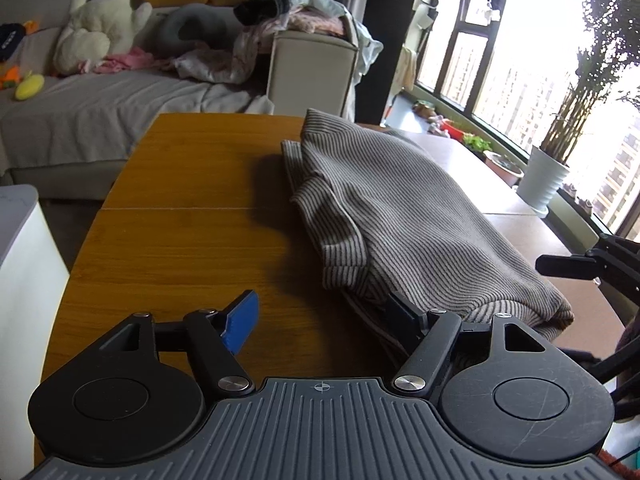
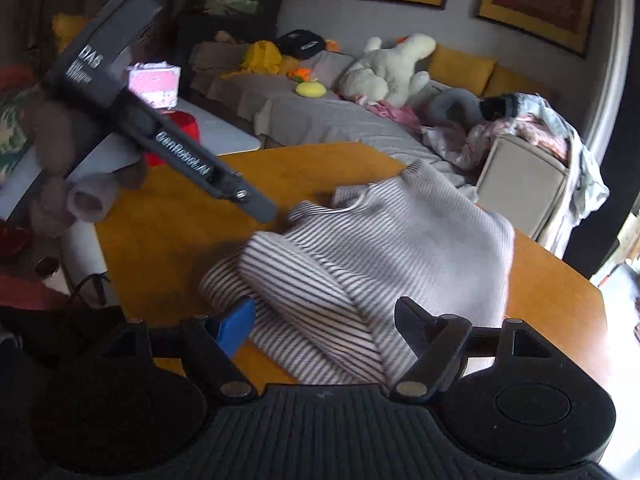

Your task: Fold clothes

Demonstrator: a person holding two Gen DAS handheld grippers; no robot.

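Note:
A grey striped knit garment point(image 1: 400, 216) lies folded in a thick bundle on the wooden table point(image 1: 180, 220). My left gripper point(image 1: 324, 316) is open at the bundle's near left edge; its right finger touches the cloth, its blue-padded left finger stands over bare wood. In the right wrist view the same garment point(image 2: 380, 256) lies under my open right gripper point(image 2: 324, 320), whose fingers straddle its near fold. The left gripper's body point(image 2: 168, 136) reaches in from the upper left. The right gripper's finger point(image 1: 568, 266) shows at the right edge of the left wrist view.
A grey sofa point(image 1: 100, 108) with a white plush toy point(image 1: 100, 24) and a heap of unfolded clothes point(image 1: 296, 12) stands behind the table. A white unit point(image 1: 20, 280) is at the left. Potted plants point(image 1: 548, 176) line the window at right.

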